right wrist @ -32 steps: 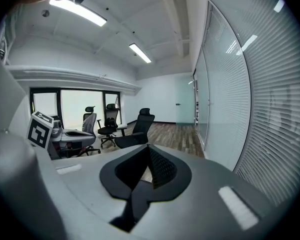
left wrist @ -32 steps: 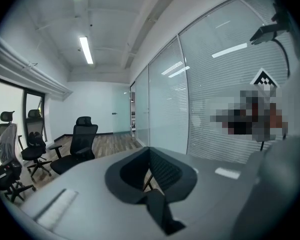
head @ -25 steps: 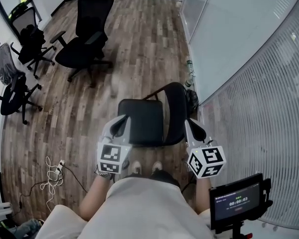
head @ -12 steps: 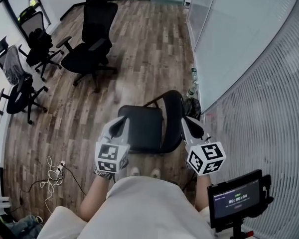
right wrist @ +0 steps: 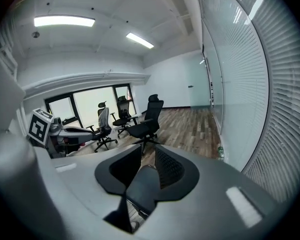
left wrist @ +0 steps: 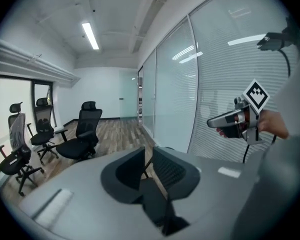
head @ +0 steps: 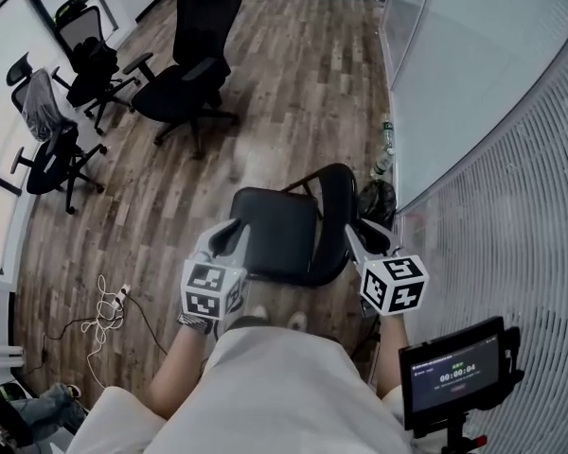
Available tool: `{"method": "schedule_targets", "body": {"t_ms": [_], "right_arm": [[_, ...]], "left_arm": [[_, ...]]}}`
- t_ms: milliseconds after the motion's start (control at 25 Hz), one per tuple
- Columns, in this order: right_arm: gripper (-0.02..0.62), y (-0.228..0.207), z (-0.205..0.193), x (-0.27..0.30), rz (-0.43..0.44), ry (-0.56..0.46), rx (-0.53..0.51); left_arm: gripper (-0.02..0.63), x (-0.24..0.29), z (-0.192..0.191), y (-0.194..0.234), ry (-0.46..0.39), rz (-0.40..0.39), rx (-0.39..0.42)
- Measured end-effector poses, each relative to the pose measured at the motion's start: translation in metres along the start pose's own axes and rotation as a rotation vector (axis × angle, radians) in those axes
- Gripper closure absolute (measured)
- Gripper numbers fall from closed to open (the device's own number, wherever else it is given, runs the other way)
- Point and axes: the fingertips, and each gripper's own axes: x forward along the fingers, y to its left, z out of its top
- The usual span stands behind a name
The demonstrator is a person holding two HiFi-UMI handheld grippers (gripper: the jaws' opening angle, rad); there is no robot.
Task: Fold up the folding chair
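Left gripper [head: 229,239] and right gripper [head: 360,240], jaws just opening slightly, held nothing; the stiff, probably light folding chair [head: 276,233] suited grips on the seat's near edge.

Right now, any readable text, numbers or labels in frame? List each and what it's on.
"00:00:04": timer on the small screen at lower right of the head view; the digits are small, so the last one is uncertain.
Line above the timer on that screen: too small to read.
Marker cubes: black-and-white square patterns only, no words.
Bottle by the glass wall: label too small to read.
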Motion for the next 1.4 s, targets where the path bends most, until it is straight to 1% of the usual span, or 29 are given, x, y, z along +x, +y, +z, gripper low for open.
{"method": "schedule_targets", "body": {"t_ms": [80, 160, 280, 360, 440, 520, 680, 960, 1200, 1400], "right_arm": [[0.499, -0.006, -0.012, 0.004, 0.005, 0.036, 0.01], [0.491, -0.021, -0.01, 0.008, 0.018, 0.069, 0.025], [0.491, -0.04, -0.004, 0.014, 0.028, 0.105, 0.045], [0.489, -0.045, -0.011, 0.019, 0.022, 0.122, 0.064], [0.485, -0.048, -0.022, 0.026, 0.012, 0.145, 0.082], [0.477, -0.055, -0.03, 0.034, -0.003, 0.172, 0.091], [0.456, -0.076, -0.04, 0.053, -0.038, 0.211, 0.119], [0.422, -0.112, -0.082, 0.092, -0.125, 0.342, 0.207], [0.403, -0.136, -0.107, 0.106, -0.171, 0.4, 0.287], [0.4, -0.153, -0.134, 0.116, -0.23, 0.451, 0.333]], "left_arm": [[0.566, 0.002, -0.013, -0.002, 0.047, 0.001, -0.007], [0.566, 0.012, -0.013, -0.003, 0.077, 0.004, -0.022], [0.568, 0.024, -0.008, -0.002, 0.098, 0.023, -0.035], [0.568, 0.027, -0.017, 0.001, 0.112, 0.03, -0.051], [0.558, 0.03, -0.031, 0.003, 0.128, 0.017, -0.08], [0.524, 0.036, -0.038, 0.005, 0.137, -0.006, -0.11], [0.501, 0.057, -0.045, 0.018, 0.147, -0.039, -0.147], [0.499, 0.082, -0.071, 0.062, 0.235, -0.046, -0.185], [0.491, 0.105, -0.097, 0.086, 0.31, -0.066, -0.176], [0.491, 0.116, -0.123, 0.093, 0.356, -0.092, -0.178]]}}
